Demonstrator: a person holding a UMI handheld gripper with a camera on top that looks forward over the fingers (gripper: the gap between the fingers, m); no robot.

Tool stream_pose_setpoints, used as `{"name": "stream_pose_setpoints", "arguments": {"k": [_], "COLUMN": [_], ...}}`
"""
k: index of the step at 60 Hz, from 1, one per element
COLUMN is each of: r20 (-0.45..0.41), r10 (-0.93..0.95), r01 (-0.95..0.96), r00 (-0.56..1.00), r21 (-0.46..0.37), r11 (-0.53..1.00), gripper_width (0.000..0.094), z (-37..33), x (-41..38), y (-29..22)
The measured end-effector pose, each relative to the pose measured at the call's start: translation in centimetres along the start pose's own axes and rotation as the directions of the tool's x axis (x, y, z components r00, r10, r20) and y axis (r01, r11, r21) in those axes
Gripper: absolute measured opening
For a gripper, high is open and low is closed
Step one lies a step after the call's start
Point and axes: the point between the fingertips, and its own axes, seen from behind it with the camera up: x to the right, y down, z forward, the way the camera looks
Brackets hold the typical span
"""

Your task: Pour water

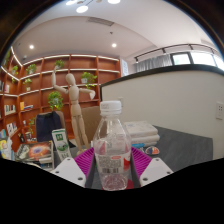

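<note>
A clear plastic water bottle (111,135) with a white cap and a white label stands upright between my gripper's (112,165) two fingers. The magenta pads (83,159) press on both sides of the bottle, and it appears lifted above the table. The bottle's base is just above the fingers' lower edge. No cup or other vessel for the water shows in this view.
A wooden artist's mannequin (73,105) stands behind to the left. A stack of white books (140,131) lies behind the bottle on the grey table (178,148). Bookshelves (40,95) line the back wall. Coloured items (40,152) lie at the left.
</note>
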Motion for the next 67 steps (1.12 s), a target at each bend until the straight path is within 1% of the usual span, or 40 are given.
{"name": "stream_pose_setpoints", "arguments": {"k": [5, 8, 16, 21, 24, 28, 34, 37, 44, 48, 52, 58, 67], "r20": [0.017, 0.023, 0.048, 0.068, 0.095, 0.143, 0.189, 0.201, 0.221, 0.226, 0.251, 0.287, 0.315], "r10": [-0.006, -0.013, -0.025, -0.024, -0.014, -0.006, -0.006, -0.005, -0.014, -0.019, -0.018, -0.008, -0.029], "r01": [0.006, 0.014, 0.029, 0.031, 0.025, 0.021, 0.025, 0.024, 0.029, 0.031, 0.026, 0.016, 0.036], "r00": [1.0, 1.0, 0.999, 0.997, 0.995, 0.99, 0.982, 0.98, 0.975, 0.974, 0.968, 0.958, 0.949], "r21": [-0.047, -0.057, -0.09, -0.104, -0.11, -0.103, -0.095, -0.095, -0.065, -0.047, -0.027, -0.028, -0.014], "r11": [0.999, 0.998, 0.996, 0.994, 0.994, 0.994, 0.995, 0.995, 0.997, 0.998, 0.999, 0.999, 0.999], "gripper_width": [0.0771, 0.0827, 0.0828, 0.0827, 0.0827, 0.0827, 0.0826, 0.082, 0.0821, 0.0821, 0.0819, 0.0817, 0.082], "z": [-0.3, -0.7, -3.2, -6.2, -8.4, -11.3, -16.0, -18.0, -21.5, -23.0, -24.3, -25.6, -26.6], "x": [-0.5, -0.7, -1.3, -1.4, -1.6, -1.8, -1.6, -1.2, -0.9, -0.9, -1.3, -1.9, -2.1], "y": [1.3, 1.7, 2.9, 3.4, 3.4, 2.8, 2.1, 1.6, 0.0, -0.7, -1.3, -1.4, -1.7]}}
